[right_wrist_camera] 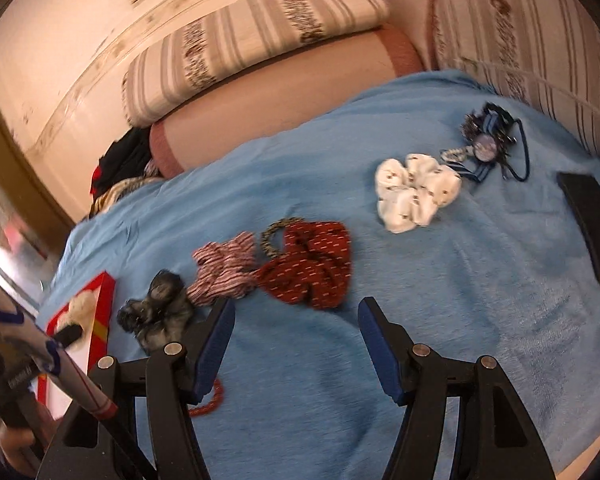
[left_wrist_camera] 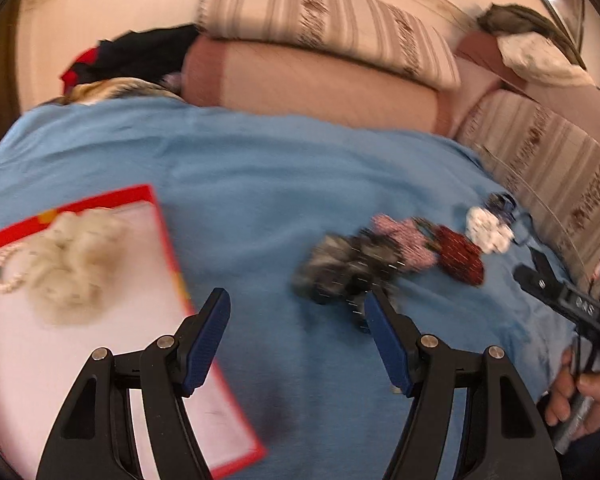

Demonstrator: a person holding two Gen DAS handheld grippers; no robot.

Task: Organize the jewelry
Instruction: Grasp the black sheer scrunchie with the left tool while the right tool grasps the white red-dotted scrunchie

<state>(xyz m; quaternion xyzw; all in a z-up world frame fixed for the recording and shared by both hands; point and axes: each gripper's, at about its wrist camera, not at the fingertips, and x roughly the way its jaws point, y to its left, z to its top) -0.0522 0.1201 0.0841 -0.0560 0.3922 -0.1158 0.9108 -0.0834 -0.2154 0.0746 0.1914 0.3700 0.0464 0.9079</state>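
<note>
Currently, sorting is judged part-done: one cream scrunchie (left_wrist_camera: 74, 264) and a pearl bracelet (left_wrist_camera: 5, 276) are already laid in the red-rimmed tray (left_wrist_camera: 168, 236), lower left of left wrist view.

Left gripper (left_wrist_camera: 296, 312): jaws spread wide, nothing held; aimed btwn tray and grey-black scrunchie (left_wrist_camera: 340, 268), which is seen just beyond its right-hand fingertip, approx centre frame. Blurred.

Right gripper (right_wrist_camera: 296, 316): jaws wide, nothing held; hovers above the blue blanket (right_wrist_camera: 440, 300), low centre of right wrist view.

Items still loose on blanket, right wrist view, left to right:
- grey-black scrunchie (right_wrist_camera: 156, 316), fuzzy, mottled.
- pink-white striped scrunchie (right_wrist_camera: 224, 268), touching the next two.
- small braided hair tie (right_wrist_camera: 274, 234).
- dark red scrunchie (right_wrist_camera: 312, 264), white dashes, bunched.
- white scrunchie (right_wrist_camera: 414, 190), small dark print, upper right.
- blue/black hair ties w/ round ornament (right_wrist_camera: 490, 144), tangled, beside the white one.
- red cord (right_wrist_camera: 214, 400), partly hidden behind right gripper.

Next move, est.: close on grey-black scrunchie, carry to tray. Soft fabric; a deep pinch is called for.
</note>
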